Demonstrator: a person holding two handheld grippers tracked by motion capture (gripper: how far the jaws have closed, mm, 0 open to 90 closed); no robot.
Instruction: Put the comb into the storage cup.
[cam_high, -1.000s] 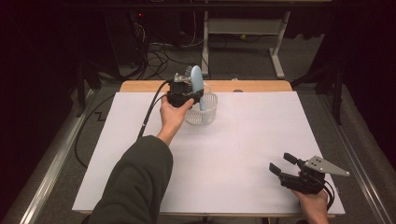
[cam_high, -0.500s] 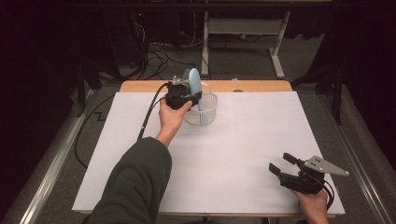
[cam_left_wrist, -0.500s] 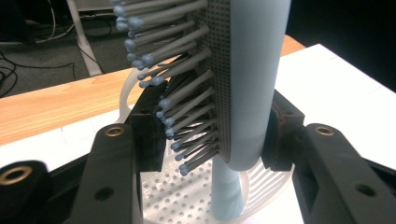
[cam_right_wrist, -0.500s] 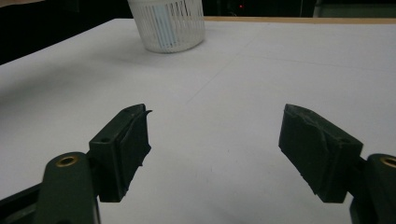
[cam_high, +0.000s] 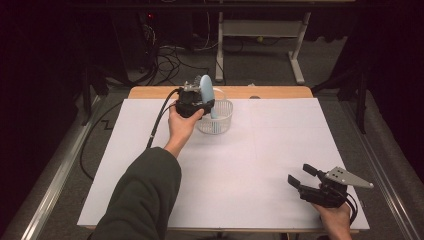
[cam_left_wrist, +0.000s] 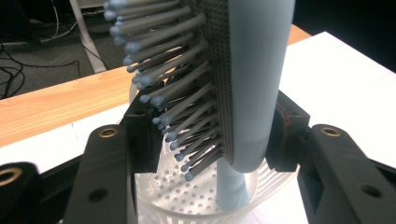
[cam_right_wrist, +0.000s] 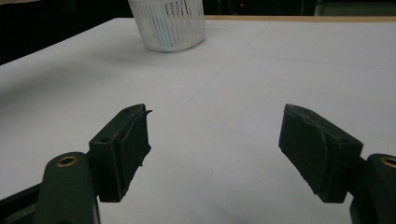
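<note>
I take the white basket (cam_high: 216, 120) as my landmark, standing at the far side of the paper-covered table (cam_high: 280, 150) near its wooden back edge. I chose it because everything I am doing turns on it. The pale blue hairbrush (cam_high: 206, 92) stands upright in it, handle down on the perforated floor and head rising above the rim, so it can lean there on its own. My left gripper (cam_high: 200, 105) sits just beside the basket on its near-left side, bracketing the brush's head. Its jaws have just been opening with the brush between them, and in the left gripper view the pads (cam_left_wrist: 142, 140) look to be easing off the bristles and back. My right gripper (cam_high: 309, 186) rests well away from the basket, at the near right, jaws wide apart and holding nothing, simply parked clear.
</note>
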